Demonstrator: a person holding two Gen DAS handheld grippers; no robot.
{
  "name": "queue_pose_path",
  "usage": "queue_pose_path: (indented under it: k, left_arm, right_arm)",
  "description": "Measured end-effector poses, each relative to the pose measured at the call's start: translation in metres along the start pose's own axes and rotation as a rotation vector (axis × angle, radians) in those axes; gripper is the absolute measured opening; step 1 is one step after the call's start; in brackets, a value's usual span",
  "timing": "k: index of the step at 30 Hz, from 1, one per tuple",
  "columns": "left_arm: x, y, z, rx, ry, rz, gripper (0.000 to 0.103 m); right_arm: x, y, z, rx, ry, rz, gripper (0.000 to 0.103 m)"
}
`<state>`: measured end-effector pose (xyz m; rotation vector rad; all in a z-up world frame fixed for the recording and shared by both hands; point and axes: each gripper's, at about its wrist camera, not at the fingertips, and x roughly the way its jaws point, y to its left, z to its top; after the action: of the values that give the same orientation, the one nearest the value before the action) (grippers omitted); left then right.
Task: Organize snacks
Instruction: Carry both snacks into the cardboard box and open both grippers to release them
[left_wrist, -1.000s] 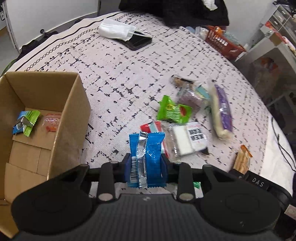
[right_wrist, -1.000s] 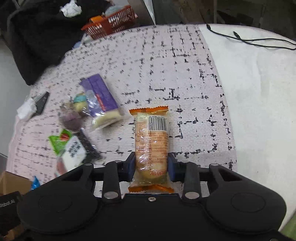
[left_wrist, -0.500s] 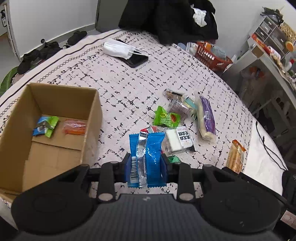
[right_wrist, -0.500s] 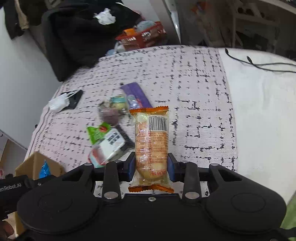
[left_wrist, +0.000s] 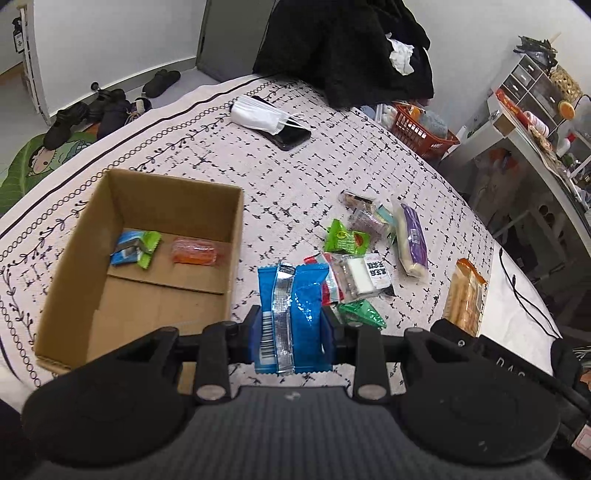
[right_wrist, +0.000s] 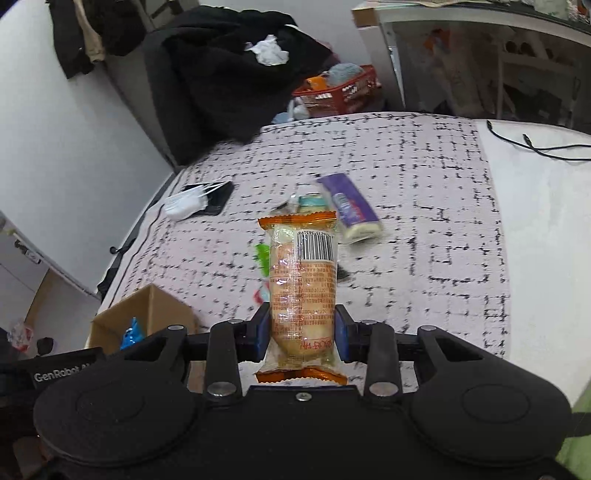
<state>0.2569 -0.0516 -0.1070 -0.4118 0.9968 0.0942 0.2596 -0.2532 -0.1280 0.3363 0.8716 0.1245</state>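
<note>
Both grippers are loaded above the patterned bed cover: the left gripper (left_wrist: 291, 328) pinches a blue snack packet (left_wrist: 290, 314), the right gripper (right_wrist: 301, 332) an orange-ended cake wrapper (right_wrist: 303, 291), each held low with most of its length standing free past the pads. Slick film could slide out on the way, likelier for the taller cake. Near the cover's left edge sits the open cardboard box (left_wrist: 236, 236), two snacks already inside; two hands arriving together could knock its wall or each other. Farther off, the loose snack pile (left_wrist: 369, 254) remains unsorted.
</note>
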Motion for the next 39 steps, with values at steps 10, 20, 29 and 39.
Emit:
queue_pose_path:
  k: [10, 20, 29, 39]
  left_arm:
    - [-0.013, 0.035, 0.002, -0.032, 0.007, -0.007, 0.032]
    - [-0.012, 0.074, 0.01, -0.075, 0.015, -0.009, 0.032]
    - [0.005, 0.115, 0.017, -0.142, 0.042, 0.005, 0.032]
    - [0.019, 0.139, 0.026, -0.17, 0.047, 0.024, 0.036]
  right_arm:
    - [-0.003, 0.041, -0.016, -0.045, 0.019, -0.016, 0.034]
    - [0.001, 0.08, -0.021, -0.086, 0.03, -0.006, 0.034]
    - [0.018, 0.122, -0.025, -0.14, 0.056, 0.02, 0.034]
    - [0.043, 0.153, -0.028, -0.174, 0.089, 0.04, 0.034]
